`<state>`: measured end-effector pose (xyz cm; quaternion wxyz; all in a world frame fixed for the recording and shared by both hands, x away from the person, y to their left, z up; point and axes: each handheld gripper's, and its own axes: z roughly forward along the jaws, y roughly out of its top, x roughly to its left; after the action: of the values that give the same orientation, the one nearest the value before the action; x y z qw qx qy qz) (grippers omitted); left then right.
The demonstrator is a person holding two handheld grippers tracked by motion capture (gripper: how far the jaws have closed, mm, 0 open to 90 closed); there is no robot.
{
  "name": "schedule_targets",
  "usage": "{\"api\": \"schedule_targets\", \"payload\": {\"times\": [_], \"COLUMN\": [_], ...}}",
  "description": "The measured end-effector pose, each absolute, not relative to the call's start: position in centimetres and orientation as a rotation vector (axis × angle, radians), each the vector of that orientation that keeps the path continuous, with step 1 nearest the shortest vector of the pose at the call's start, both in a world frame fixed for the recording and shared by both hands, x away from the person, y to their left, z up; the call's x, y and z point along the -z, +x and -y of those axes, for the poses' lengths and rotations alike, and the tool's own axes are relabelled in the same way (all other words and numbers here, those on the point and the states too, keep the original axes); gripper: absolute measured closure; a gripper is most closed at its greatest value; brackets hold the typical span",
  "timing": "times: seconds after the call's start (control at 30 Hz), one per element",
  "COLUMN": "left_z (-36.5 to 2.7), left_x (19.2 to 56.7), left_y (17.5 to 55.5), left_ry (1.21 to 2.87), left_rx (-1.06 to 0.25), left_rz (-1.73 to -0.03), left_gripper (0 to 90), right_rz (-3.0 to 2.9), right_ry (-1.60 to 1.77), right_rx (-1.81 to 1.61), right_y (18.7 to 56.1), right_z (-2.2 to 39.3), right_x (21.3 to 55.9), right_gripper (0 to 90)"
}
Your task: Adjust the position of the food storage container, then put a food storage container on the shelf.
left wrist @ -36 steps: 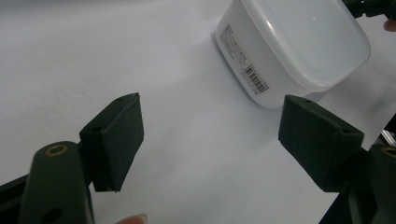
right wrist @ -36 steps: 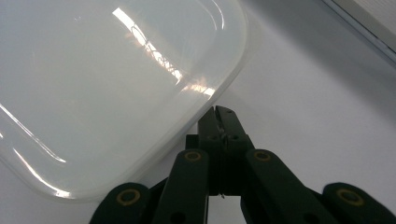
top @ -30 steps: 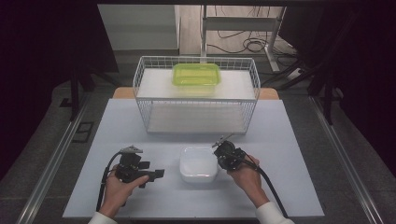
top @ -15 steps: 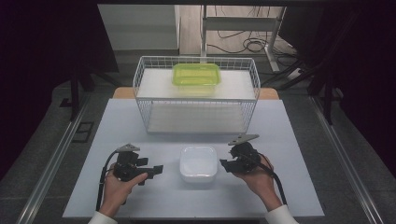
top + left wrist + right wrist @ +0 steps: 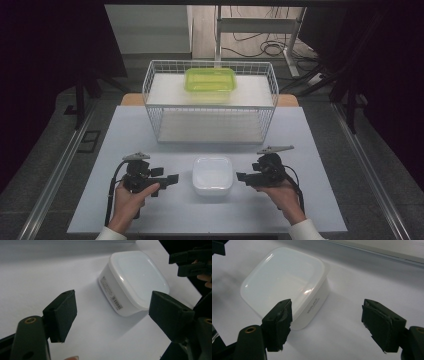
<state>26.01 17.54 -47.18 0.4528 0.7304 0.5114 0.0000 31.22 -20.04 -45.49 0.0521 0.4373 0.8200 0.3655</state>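
A white square lidded container (image 5: 213,175) rests on the white table between my two grippers. My left gripper (image 5: 167,179) is held just to its left, pointing at it, jaws open and empty. In the left gripper view the container (image 5: 135,277) lies ahead of the open gripper (image 5: 112,312), label side facing me. My right gripper (image 5: 241,176) sits just right of the container, apart from it. Its jaws have just been opening and nothing is between them. The right gripper view has the container (image 5: 284,280) ahead and left of the open gripper (image 5: 327,322).
A white wire basket (image 5: 210,107) stands upside down at the back of the table (image 5: 300,210). A green lidded container (image 5: 210,80) lies on top of it. The other gripper (image 5: 190,261) shows beyond the white container in the left gripper view.
The right gripper has left the container's far right corner, moved right and toward the table's front, and opened its jaws. The left hand has stayed put.
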Motion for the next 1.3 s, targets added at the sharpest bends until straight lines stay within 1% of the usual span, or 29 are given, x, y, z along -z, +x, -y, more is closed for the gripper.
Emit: {"api": "schedule_targets", "payload": {"times": [0.37,0.53,0.63,0.93,0.97,1.0,1.13,1.3], "left_z": [-16.3,-16.0,-15.9,-15.8,-15.6,-15.6,-15.3,-15.0], "left_x": [47.2,47.2,47.3,47.7,47.7,47.7,48.2,48.6], "left_y": [26.1,26.3,26.6,27.0,27.3,27.3,28.7,29.9], "left_ry": [1.815,1.811,1.797,1.792,1.784,1.784,1.746,1.707], "left_rx": [0.031,0.043,0.064,0.096,0.106,0.106,0.167,0.221], "left_rz": [-1.246,-1.247,-1.261,-1.29,-1.294,-1.294,-1.315,-1.329], "left_gripper": [21.8,22.2,23.0,25.4,25.8,26.0,28.2,32.1], "right_rz": [-2.49,-2.509,-2.517,-2.497,-2.496,-2.496,-2.484,-2.475], "right_ry": [1.336,1.357,1.337,1.323,1.341,1.341,1.437,1.529], "right_rx": [-1.166,-1.203,-1.229,-1.307,-1.316,-1.316,-1.368,-1.395], "right_y": [30.9,31.0,31.0,30.9,31.2,31.2,32.1,33.1], "right_z": [19.9,19.8,19.7,19.5,19.4,19.4,19.3,19.1], "right_x": [45.6,45.8,45.9,45.9,46.0,46.0,46.1,46.4], "right_gripper": [21.5,21.8,24.7,28.2,30.1,30.1,35.7,39.5]}}
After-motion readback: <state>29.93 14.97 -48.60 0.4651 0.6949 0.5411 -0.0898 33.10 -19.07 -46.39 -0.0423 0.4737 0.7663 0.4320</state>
